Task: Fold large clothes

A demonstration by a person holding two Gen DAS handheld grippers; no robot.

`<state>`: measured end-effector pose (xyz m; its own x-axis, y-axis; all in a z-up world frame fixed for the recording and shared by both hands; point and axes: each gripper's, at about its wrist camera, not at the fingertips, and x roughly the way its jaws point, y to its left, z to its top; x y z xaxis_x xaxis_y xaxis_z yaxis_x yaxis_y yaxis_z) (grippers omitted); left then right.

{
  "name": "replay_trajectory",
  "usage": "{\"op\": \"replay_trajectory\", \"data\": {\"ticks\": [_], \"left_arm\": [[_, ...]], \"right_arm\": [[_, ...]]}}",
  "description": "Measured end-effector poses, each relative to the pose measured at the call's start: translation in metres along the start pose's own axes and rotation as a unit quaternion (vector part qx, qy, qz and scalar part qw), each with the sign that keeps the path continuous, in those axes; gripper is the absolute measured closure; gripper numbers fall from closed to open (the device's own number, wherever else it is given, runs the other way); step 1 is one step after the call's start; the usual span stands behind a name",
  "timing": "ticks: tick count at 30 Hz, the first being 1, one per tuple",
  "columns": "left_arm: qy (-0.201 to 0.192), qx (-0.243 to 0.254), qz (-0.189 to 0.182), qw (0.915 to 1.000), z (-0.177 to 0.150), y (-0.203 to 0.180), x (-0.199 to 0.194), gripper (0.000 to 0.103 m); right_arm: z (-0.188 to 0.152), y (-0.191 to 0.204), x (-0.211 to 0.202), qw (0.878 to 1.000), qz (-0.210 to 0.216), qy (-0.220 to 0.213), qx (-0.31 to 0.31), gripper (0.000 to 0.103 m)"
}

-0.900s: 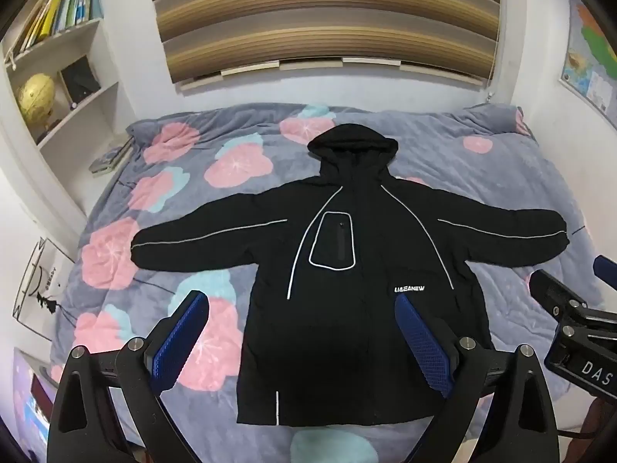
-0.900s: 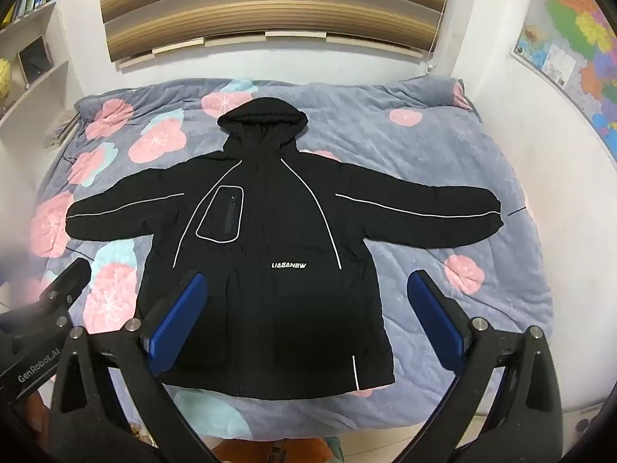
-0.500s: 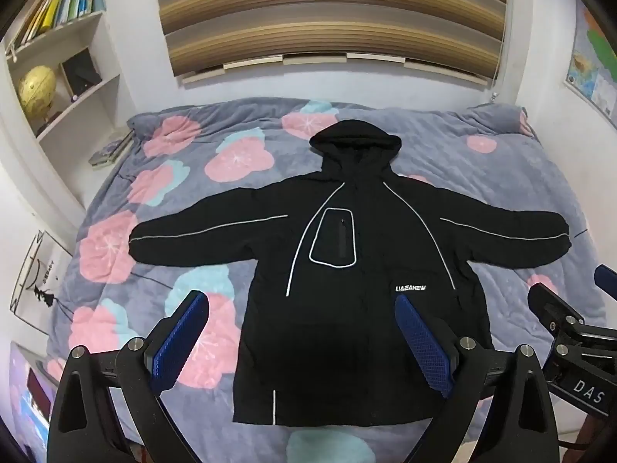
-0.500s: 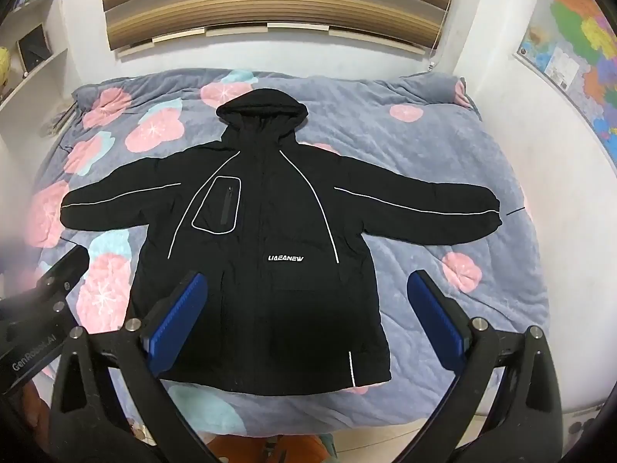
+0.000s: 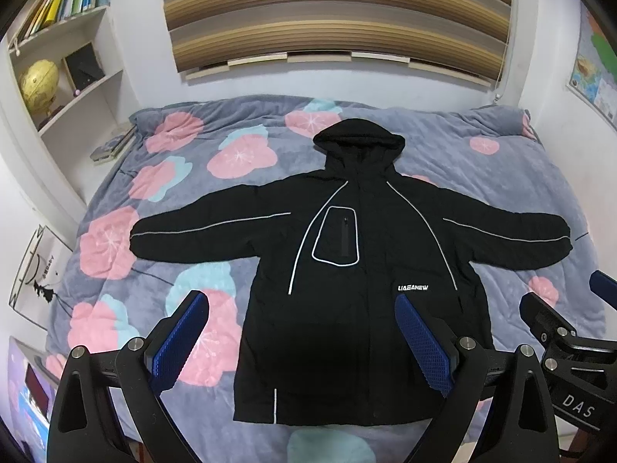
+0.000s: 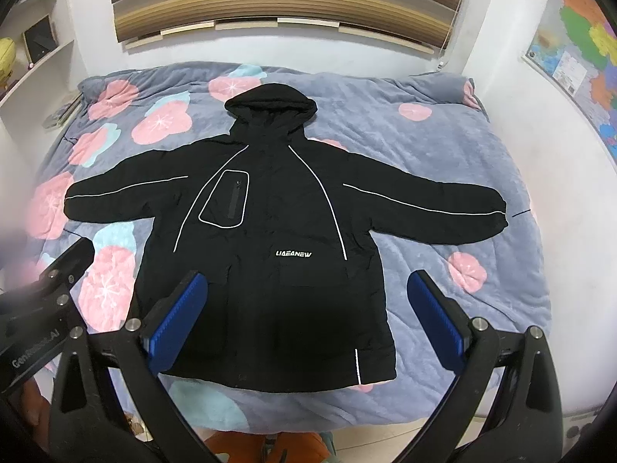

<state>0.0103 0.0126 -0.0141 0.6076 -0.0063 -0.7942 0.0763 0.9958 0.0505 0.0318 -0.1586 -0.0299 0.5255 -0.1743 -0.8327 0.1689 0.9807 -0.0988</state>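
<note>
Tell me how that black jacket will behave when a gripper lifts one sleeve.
The jacket will probably flop: it lies flat and creased on the bedspread, so a lifted sleeve should sag and drag the body. It looks puffy, so likely bulky but light. The open left gripper and right gripper may need a deep pinch.

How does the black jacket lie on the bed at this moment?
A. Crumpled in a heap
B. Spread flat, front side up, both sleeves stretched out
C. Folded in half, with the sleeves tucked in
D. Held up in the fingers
B: the jacket lies flat on the bed, its chest lettering facing up and both sleeves spread sideways.
</note>
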Motion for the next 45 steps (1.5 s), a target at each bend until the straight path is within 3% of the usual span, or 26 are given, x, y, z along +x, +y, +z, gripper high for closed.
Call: {"op": "replay_trajectory", "data": {"ticks": [35, 45], "left_arm": [[-0.001, 0.008, -0.004, 1.0, -0.002, 0.006, 0.008, 0.005], [-0.001, 0.02, -0.014, 0.9997, 0.006, 0.025, 0.018, 0.005]], "right_arm": [[0.002, 0.02, 0.003, 1.0, 0.003, 0.01, 0.0, 0.002], [0.001, 0.031, 0.007, 1.0, -0.007, 0.013, 0.012, 0.002]]}}
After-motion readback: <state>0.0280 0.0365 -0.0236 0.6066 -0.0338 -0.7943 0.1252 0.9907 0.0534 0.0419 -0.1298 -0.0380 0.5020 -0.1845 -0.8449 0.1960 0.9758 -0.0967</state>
